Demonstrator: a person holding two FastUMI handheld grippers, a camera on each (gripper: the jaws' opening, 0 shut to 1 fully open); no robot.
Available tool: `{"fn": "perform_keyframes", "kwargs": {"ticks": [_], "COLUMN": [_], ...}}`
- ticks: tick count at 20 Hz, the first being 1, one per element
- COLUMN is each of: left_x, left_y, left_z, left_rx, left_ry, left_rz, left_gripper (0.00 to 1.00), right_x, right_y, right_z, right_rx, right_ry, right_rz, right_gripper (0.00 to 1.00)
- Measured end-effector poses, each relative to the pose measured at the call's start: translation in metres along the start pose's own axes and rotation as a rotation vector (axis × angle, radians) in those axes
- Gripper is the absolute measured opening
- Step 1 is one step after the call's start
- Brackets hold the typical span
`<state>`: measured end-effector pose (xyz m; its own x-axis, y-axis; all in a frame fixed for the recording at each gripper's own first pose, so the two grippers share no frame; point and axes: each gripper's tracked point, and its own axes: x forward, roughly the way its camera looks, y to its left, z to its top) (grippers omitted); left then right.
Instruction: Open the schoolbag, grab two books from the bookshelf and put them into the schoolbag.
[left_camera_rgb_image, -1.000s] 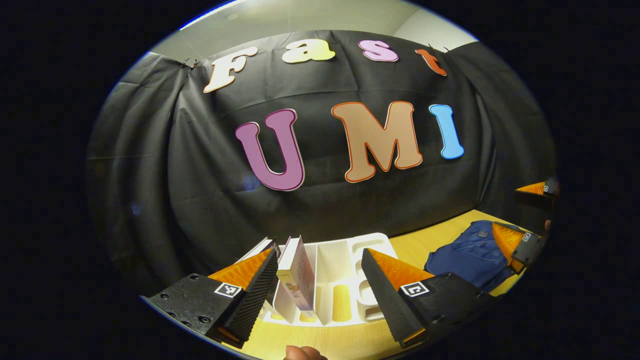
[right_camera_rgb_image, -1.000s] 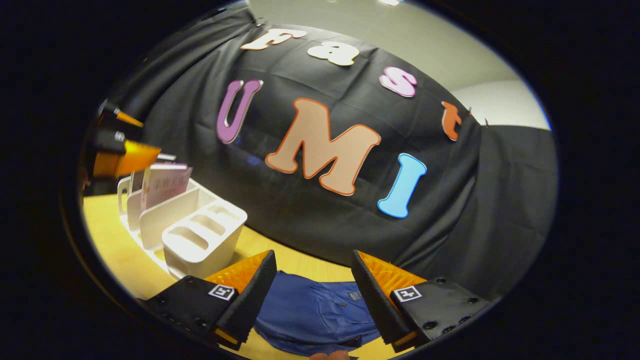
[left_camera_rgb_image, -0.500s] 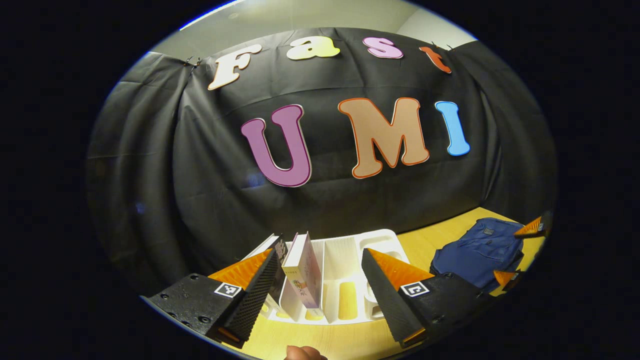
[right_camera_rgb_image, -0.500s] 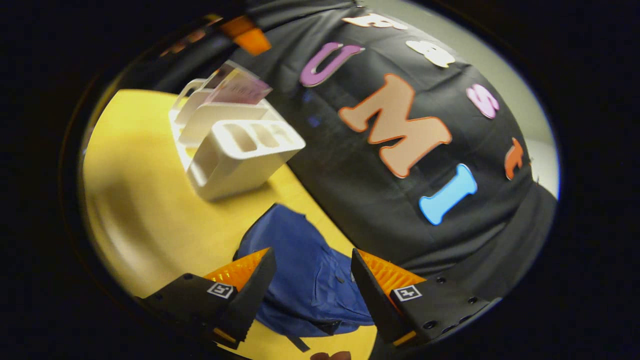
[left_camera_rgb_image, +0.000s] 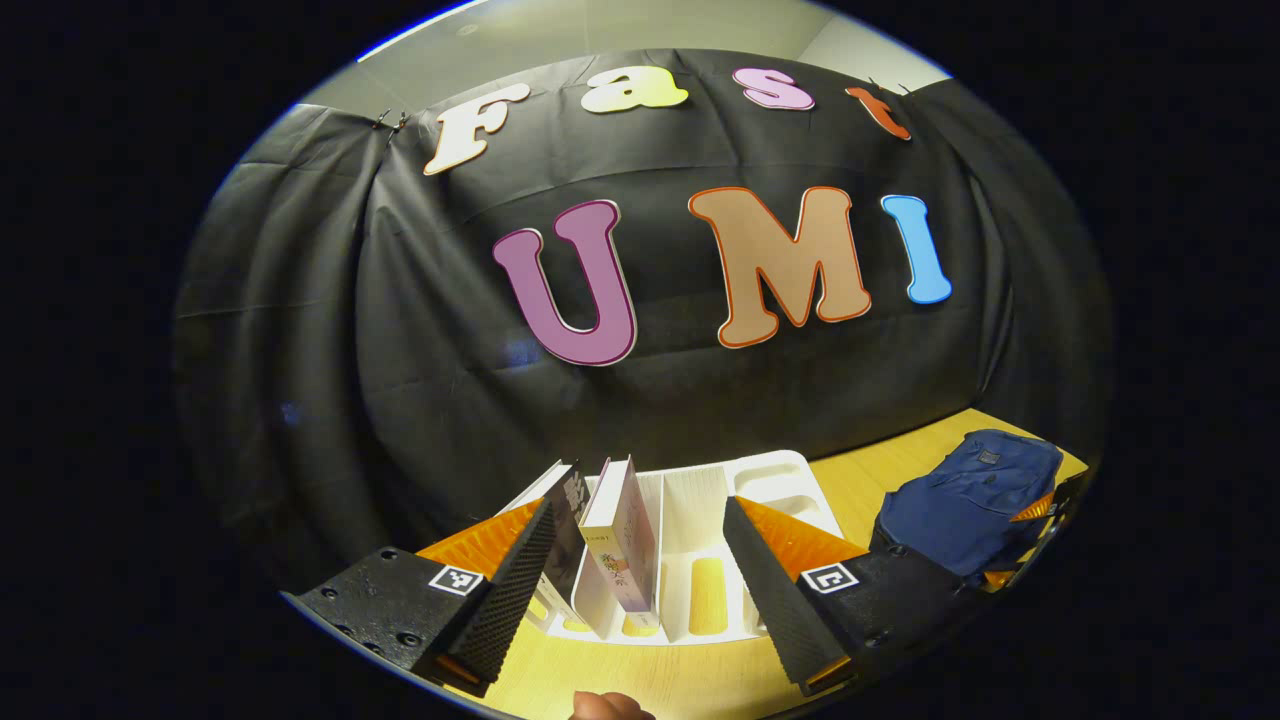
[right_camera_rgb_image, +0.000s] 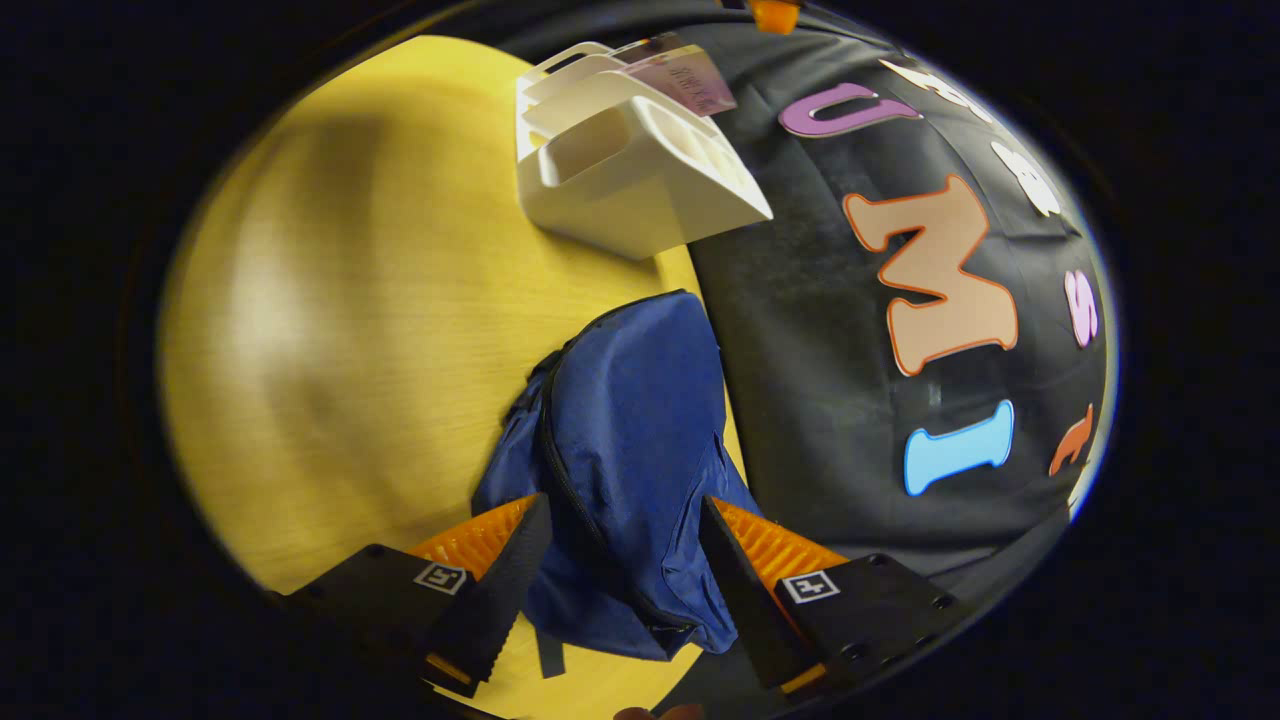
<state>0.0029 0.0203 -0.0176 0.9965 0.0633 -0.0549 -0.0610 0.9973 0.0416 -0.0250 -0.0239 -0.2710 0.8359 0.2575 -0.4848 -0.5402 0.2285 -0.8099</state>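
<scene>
my left gripper (left_camera_rgb_image: 640, 570) hangs with its jaws apart in front of the bookshelf (left_camera_rgb_image: 700, 540), which stands at the desk's (right_camera_rgb_image: 350, 300) back edge against the cloth wall. two books (left_camera_rgb_image: 622, 535) stand upright in its left slots. my right gripper (right_camera_rgb_image: 620, 580) is spread wide over the schoolbag (right_camera_rgb_image: 630, 440), which lies near the back edge beside the bookshelf, with its zipper (right_camera_rgb_image: 560, 450) apparently closed. i judge the step in hand to be opening the bag. to do it well i should bring the right jaws down onto the zipper pull, which i cannot make out, pinch it alone rather than the fabric, and draw along the seam.
</scene>
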Motion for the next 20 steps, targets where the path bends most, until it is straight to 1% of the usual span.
{"fn": "perform_keyframes", "kwargs": {"ticks": [1, 2, 4, 7, 8, 9, 10, 12, 14, 15, 18, 20], "left_x": [0.0, 0.0, 0.0, -0.001, -0.001, -0.001, -0.002, -0.002, -0.004, -0.004, -0.007, -0.007], "left_y": [0.001, 0.002, 0.006, 0.009, 0.009, 0.01, 0.01, 0.01, 0.012, 0.014, 0.016, 0.017], "left_z": [0.0, 0.001, 0.0, -0.002, -0.002, -0.003, -0.003, -0.002, -0.001, -0.001, -0.002, -0.001], "left_rx": [0.003, 0.004, 0.007, 0.003, 0.002, 0.001, 0.001, 0.005, 0.01, 0.011, 0.011, 0.013], "left_ry": [-0.001, -0.002, 0.001, 0.004, 0.009, 0.01, 0.011, 0.013, 0.012, 0.011, 0.017, 0.018], "left_rz": [0.004, 0.009, 0.021, 0.034, 0.038, 0.041, 0.043, 0.048, 0.056, 0.06, 0.073, 0.081], "left_gripper": [0.99, 0.99, 0.99, 0.98, 0.99, 0.99, 0.99, 0.99, 0.99, 0.99, 0.99, 0.99], "right_x": [0.006, 0.009, 0.016, 0.026, 0.03, 0.034, 0.041, 0.051, 0.057, 0.062, 0.065, 0.068], "right_y": [0.003, 0.002, -0.006, -0.007, -0.008, -0.008, -0.007, 0.0, 0.012, 0.013, 0.022, 0.021], "right_z": [-0.001, -0.001, 0.005, 0.013, 0.016, 0.02, 0.023, 0.024, 0.024, 0.019, 0.015, 0.015], "right_rx": [-0.023, -0.039, -0.051, -0.073, -0.082, -0.082, -0.083, -0.088, -0.058, -0.049, -0.056, -0.051], "right_ry": [0.0, -0.002, -0.018, -0.043, -0.052, -0.064, -0.073, -0.067, -0.062, -0.033, 0.018, 0.022], "right_rz": [0.004, 0.003, -0.02, -0.031, -0.039, -0.046, -0.05, -0.032, 0.003, -0.002, 0.035, 0.052], "right_gripper": [0.87, 0.97, 0.98, 0.97, 0.87, 0.97, 0.87, 0.79, 0.62, 0.54, 0.28, 0.12]}}
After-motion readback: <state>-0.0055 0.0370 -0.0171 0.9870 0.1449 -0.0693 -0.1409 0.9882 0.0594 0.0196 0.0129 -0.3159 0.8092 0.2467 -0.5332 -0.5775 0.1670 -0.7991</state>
